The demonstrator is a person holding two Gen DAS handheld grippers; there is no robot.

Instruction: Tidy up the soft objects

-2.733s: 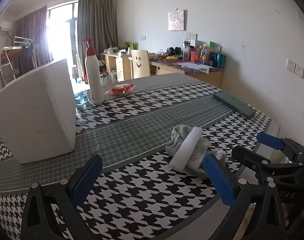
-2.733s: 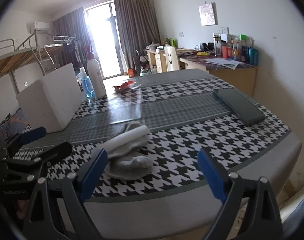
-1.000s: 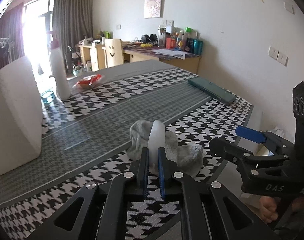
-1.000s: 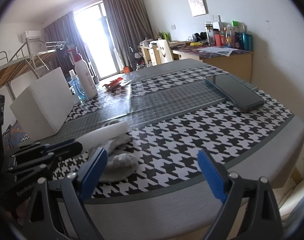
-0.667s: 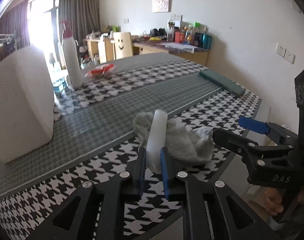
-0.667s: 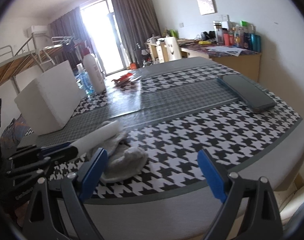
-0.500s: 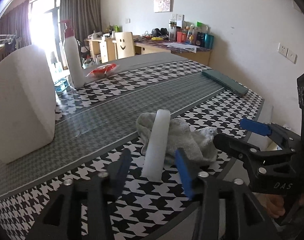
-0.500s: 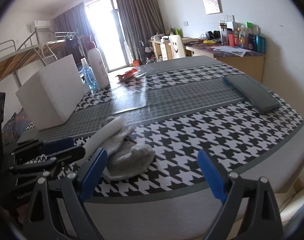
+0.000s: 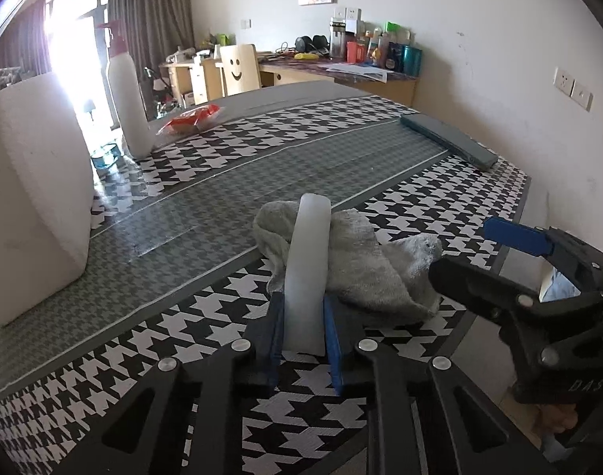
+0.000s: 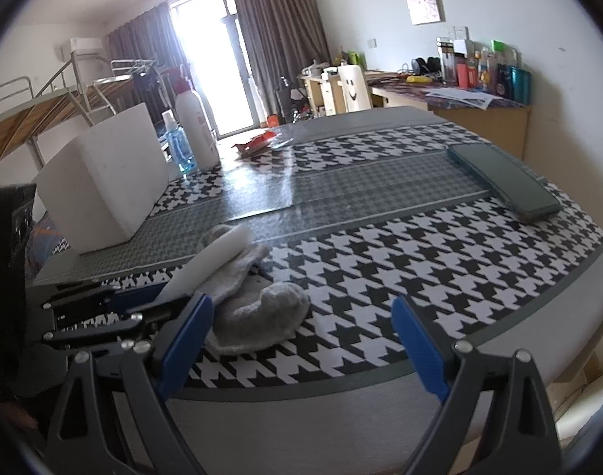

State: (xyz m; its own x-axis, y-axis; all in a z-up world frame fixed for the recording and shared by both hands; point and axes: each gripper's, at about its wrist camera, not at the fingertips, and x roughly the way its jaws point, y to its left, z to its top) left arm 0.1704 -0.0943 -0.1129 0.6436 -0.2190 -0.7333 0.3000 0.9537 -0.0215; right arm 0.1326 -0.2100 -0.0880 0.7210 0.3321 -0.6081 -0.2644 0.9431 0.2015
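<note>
A white foam strip (image 9: 307,261) lies across a crumpled grey cloth (image 9: 360,265) near the front edge of the houndstooth table (image 9: 341,150). My left gripper (image 9: 302,326) has its jaws closing on the strip's near end, and both blue pads touch its sides. In the right wrist view the strip (image 10: 214,257) and cloth (image 10: 261,312) sit left of centre, with the left gripper (image 10: 143,304) at the strip's end. My right gripper (image 10: 301,336) stands open above the table's front edge, right of the cloth, with nothing between its fingers. It also shows as the right gripper (image 9: 487,253) beside the cloth.
A big white foam block (image 9: 32,198) stands at the left. Behind it are a white pump bottle (image 9: 127,107), a blue bottle (image 10: 176,142) and a red packet (image 9: 190,118). A dark green flat case (image 9: 447,138) lies at the far right. A wall runs along the right.
The left jaws, shut on the strip a second ago, opened wide half a second ago and have closed on its near end again. The right gripper has stayed open.
</note>
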